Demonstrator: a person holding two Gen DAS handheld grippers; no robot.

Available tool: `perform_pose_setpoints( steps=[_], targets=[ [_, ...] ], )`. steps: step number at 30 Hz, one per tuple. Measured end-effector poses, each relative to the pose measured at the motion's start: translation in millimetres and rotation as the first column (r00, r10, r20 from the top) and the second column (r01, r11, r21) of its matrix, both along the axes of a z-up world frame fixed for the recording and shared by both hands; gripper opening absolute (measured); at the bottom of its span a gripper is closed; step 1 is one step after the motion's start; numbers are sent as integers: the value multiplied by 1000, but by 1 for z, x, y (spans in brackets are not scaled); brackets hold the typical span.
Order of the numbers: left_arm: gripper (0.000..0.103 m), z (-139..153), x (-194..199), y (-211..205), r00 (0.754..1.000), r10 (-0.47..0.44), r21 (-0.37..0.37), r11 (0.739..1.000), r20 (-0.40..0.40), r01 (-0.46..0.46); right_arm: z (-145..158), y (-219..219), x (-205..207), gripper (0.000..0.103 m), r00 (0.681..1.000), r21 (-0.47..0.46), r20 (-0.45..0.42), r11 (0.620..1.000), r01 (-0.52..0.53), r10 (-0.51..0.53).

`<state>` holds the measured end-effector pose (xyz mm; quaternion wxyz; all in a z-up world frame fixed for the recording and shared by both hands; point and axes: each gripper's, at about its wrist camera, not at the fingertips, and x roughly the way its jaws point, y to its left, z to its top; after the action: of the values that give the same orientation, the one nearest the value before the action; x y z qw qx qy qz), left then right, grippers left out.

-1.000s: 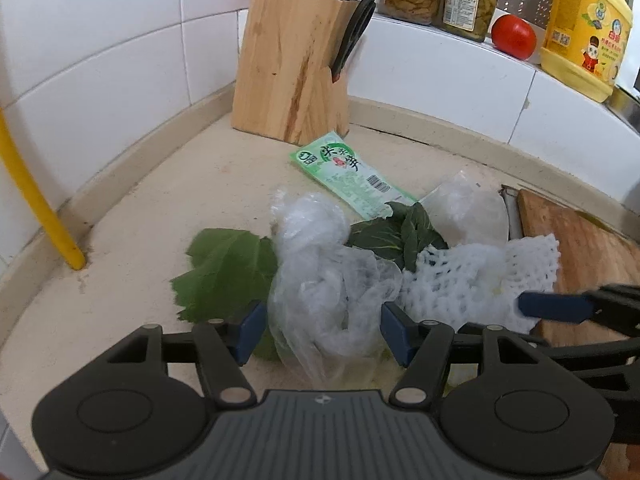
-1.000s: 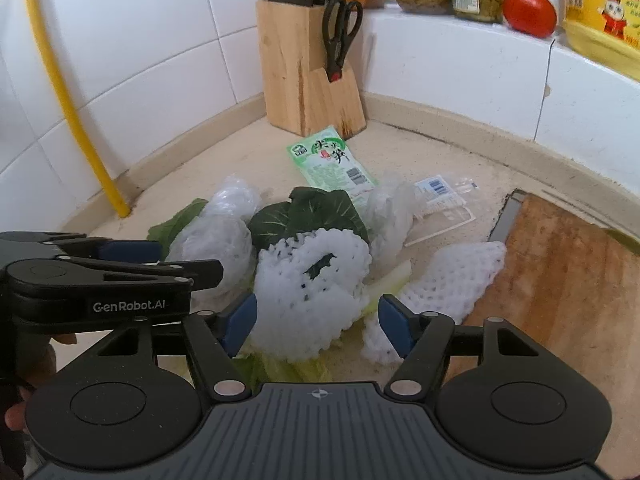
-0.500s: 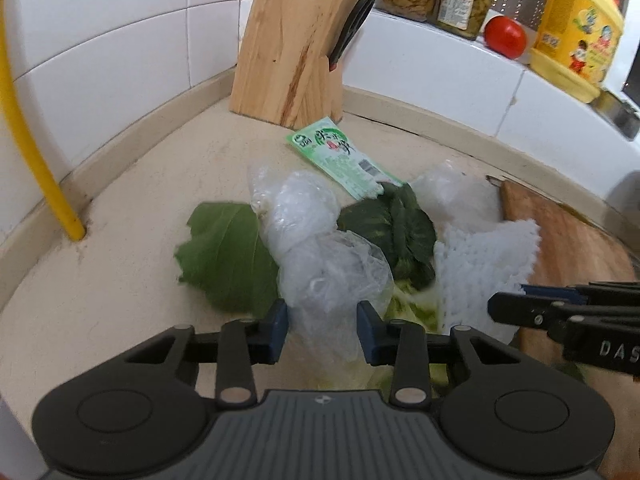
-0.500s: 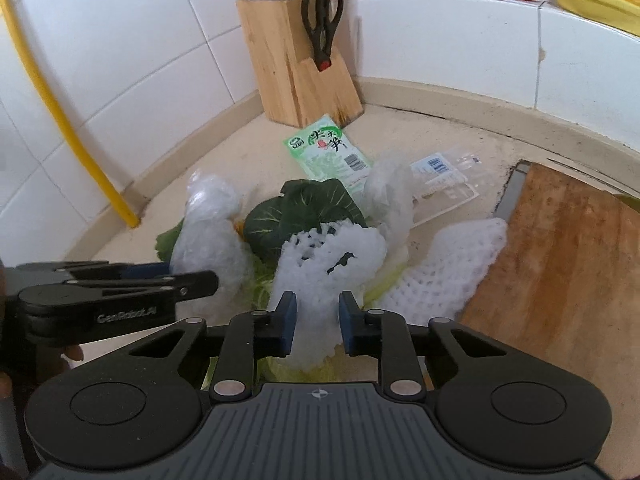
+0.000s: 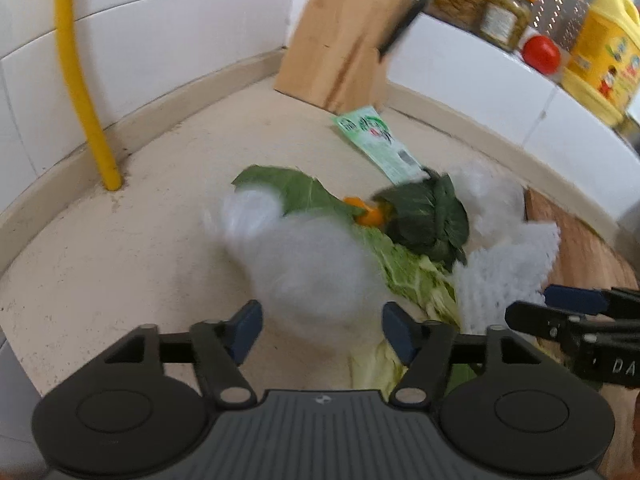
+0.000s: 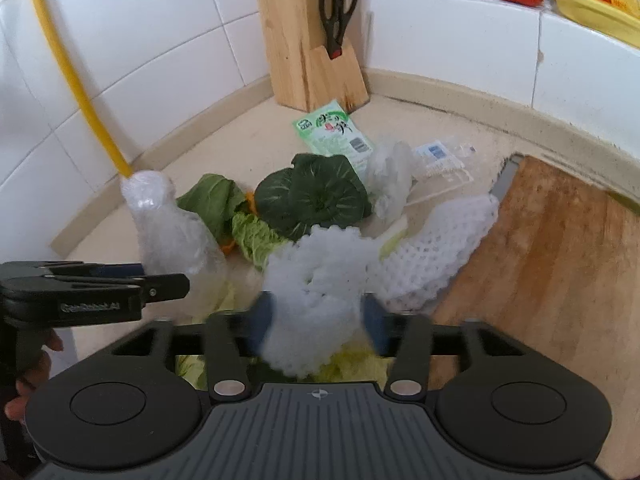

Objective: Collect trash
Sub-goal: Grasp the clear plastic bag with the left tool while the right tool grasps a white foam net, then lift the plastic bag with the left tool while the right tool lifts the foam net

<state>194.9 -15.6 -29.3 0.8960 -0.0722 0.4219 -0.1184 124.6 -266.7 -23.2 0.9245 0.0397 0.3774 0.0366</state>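
A pile of trash lies on the beige counter: a clear plastic bag (image 5: 304,256), a white foam net (image 6: 316,280), dark green leaves (image 6: 316,196), cabbage leaves (image 5: 404,272), orange peel (image 5: 366,212) and a green packet (image 6: 332,130). My left gripper (image 5: 320,330) is open, its blue pads on either side of the blurred plastic bag, which also shows in the right wrist view (image 6: 172,236). My right gripper (image 6: 316,322) is open with the foam net between its blurred pads. A second foam net (image 6: 436,252) lies by the cutting board.
A wooden cutting board (image 6: 552,264) lies at the right. A knife block (image 6: 308,48) stands in the corner. A yellow pipe (image 5: 80,80) runs up the left wall. Jars, a tomato (image 5: 540,54) and a yellow oil bottle (image 5: 600,56) stand on the ledge. A clear wrapper (image 6: 440,160) lies behind.
Both grippers, shut on the bag and the net half a second ago, have opened wide. The plastic bag has shifted left, uncovering cabbage and orange peel.
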Motion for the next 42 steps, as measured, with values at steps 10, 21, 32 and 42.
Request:
perform_pose_setpoints(
  steps=[10, 21, 32, 42],
  targets=[
    [75, -14, 25, 31, 983, 160, -187, 967, -94, -175, -5, 2, 17, 83, 1000, 9, 1, 1000, -19, 19],
    [35, -25, 30, 22, 976, 198, -28, 979, -86, -201, -21, 10, 20, 42, 998, 20, -55, 999, -36, 37],
    [31, 9, -18, 37, 984, 179, -39, 983, 13, -179, 8, 8, -17, 29, 1000, 33, 19, 999, 5, -6],
    [32, 1, -62, 52, 987, 159, -19, 987, -10, -159, 9, 59, -30, 29, 993, 1, 27, 993, -115, 115]
  ],
)
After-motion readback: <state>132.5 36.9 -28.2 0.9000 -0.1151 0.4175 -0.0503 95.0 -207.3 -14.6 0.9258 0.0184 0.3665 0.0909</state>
